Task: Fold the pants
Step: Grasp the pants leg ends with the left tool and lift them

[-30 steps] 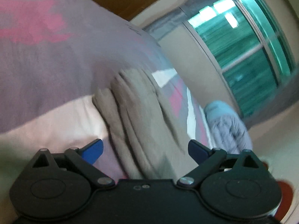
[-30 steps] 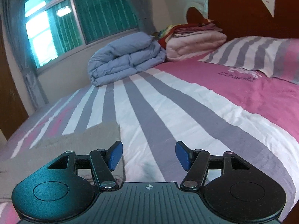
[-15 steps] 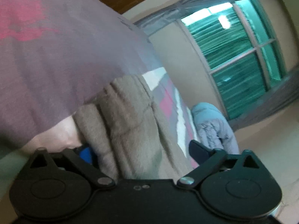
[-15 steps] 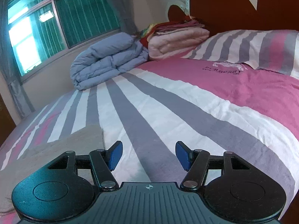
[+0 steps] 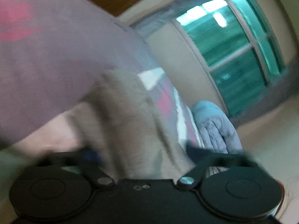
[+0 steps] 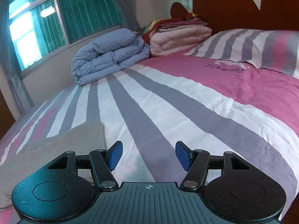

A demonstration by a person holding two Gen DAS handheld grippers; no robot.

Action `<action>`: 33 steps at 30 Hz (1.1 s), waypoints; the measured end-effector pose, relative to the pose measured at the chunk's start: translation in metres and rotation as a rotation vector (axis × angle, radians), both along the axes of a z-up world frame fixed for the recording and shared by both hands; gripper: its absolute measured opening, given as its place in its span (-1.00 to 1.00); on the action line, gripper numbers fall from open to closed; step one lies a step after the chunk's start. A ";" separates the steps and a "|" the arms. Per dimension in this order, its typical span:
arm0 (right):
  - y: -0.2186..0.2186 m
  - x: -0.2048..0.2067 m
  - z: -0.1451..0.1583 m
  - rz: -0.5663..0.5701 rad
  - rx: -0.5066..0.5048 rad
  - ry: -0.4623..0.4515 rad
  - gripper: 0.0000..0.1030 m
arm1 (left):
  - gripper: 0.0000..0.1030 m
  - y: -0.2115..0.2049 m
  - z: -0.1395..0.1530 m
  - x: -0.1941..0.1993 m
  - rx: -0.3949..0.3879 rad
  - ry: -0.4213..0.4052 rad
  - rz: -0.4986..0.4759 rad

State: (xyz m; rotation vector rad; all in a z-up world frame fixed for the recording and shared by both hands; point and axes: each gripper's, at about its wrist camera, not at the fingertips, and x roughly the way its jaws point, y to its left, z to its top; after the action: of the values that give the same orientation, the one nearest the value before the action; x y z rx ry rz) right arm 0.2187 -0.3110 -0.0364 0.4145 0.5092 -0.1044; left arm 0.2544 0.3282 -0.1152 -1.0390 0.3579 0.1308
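Note:
The beige-grey pants (image 5: 127, 115) lie bunched on the striped bed, and in the blurred left wrist view a thick fold of them fills the gap between the fingers. My left gripper (image 5: 142, 152) is closing on that fold, with cloth against both pads. In the right wrist view the pants (image 6: 61, 145) lie flat at the lower left. My right gripper (image 6: 148, 155) hangs open just to the right of their edge, above the bedsheet (image 6: 168, 102), with nothing between its blue pads.
A folded blue duvet (image 6: 110, 56) and a stack of pink blankets (image 6: 179, 35) sit at the far side of the bed. A striped pillow (image 6: 252, 46) leans by the wooden headboard (image 6: 233, 5). A window (image 6: 65, 15) is behind.
The left gripper has pushed forward into the bunched pants, which now fill the space between its fingers; its picture has blurred. The right gripper has stayed open and almost still.

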 end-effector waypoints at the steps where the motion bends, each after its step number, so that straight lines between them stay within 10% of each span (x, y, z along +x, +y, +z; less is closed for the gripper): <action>1: -0.002 -0.001 0.000 -0.009 0.011 0.001 0.21 | -0.73 0.004 -0.010 -0.006 -0.076 -0.018 0.008; 17: -0.032 -0.014 -0.001 -0.078 0.195 -0.015 0.21 | -0.73 -0.047 0.093 -0.012 0.218 -0.152 -0.004; 33: -0.072 -0.031 0.006 -0.232 0.097 -0.120 0.21 | -0.73 -0.238 0.165 0.048 0.593 -0.182 -0.321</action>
State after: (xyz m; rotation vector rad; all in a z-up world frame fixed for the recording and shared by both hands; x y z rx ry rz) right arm 0.1876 -0.3826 -0.0307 0.5705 0.3469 -0.2778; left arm 0.3027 0.0899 0.0495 -0.3946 0.2896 -0.1420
